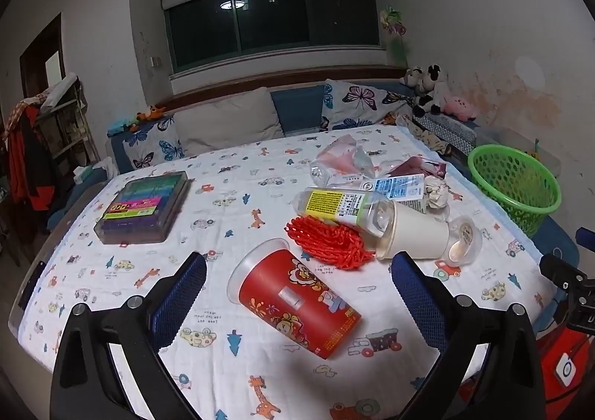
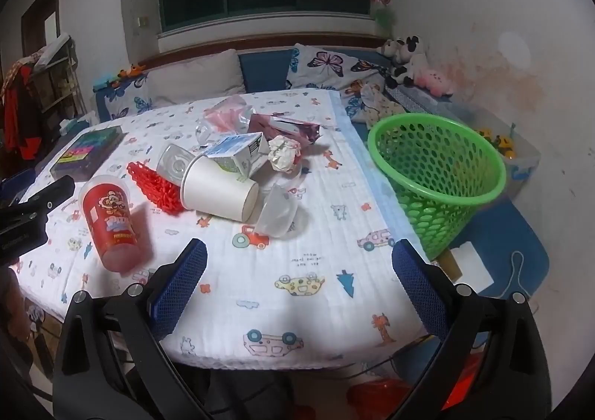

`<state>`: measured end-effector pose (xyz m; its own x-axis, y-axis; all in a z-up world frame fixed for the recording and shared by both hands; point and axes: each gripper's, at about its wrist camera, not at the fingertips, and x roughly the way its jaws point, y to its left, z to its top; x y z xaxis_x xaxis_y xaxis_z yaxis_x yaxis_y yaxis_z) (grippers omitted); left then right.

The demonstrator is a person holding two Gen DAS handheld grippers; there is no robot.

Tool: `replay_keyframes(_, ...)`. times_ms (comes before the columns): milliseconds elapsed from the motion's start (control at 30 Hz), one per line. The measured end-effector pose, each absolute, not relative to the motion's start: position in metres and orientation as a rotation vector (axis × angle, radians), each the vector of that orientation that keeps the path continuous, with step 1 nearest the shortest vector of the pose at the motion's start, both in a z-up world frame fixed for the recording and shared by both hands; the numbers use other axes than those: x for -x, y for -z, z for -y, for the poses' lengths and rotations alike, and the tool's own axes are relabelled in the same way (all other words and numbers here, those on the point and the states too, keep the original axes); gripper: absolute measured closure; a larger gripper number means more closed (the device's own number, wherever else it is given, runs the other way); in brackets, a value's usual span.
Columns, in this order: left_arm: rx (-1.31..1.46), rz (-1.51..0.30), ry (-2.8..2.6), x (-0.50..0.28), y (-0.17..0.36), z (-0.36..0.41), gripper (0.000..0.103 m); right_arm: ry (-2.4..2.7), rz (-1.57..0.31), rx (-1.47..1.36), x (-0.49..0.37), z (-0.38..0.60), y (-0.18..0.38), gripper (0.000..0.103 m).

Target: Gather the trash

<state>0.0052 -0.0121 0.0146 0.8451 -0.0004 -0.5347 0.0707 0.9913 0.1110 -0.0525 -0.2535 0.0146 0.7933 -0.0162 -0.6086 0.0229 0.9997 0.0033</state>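
Note:
A red printed cup (image 1: 297,303) lies on its side on the cartoon-print tablecloth (image 1: 238,204), between the open fingers of my left gripper (image 1: 299,271), which hovers just short of it. Behind it lie a red plastic net (image 1: 329,243), a white paper cup (image 1: 416,234), a clear bottle with a yellow label (image 1: 344,208), a blue-white carton (image 1: 399,187), a paper ball (image 1: 437,191) and clear wrappers (image 1: 342,159). My right gripper (image 2: 299,258) is open and empty over the table's near right part, short of a clear lid (image 2: 277,213). The green mesh basket (image 2: 435,174) stands off the table's right edge.
A clear case of coloured pens (image 1: 143,206) lies at the table's left. Butterfly cushions (image 1: 357,103) and plush toys (image 1: 427,89) line the bench behind. A clothes rack (image 1: 29,152) stands at far left. The left gripper's body (image 2: 26,215) shows at the right wrist view's left edge.

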Motion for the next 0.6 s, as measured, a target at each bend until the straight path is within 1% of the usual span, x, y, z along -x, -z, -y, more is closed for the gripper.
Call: replay_keyframes(600,-0.109,-0.593,0.024,-0.006,-0.004,0.006,0.006,0.023,-0.647,-0.023,0.051,0.255,-0.011,0.004)
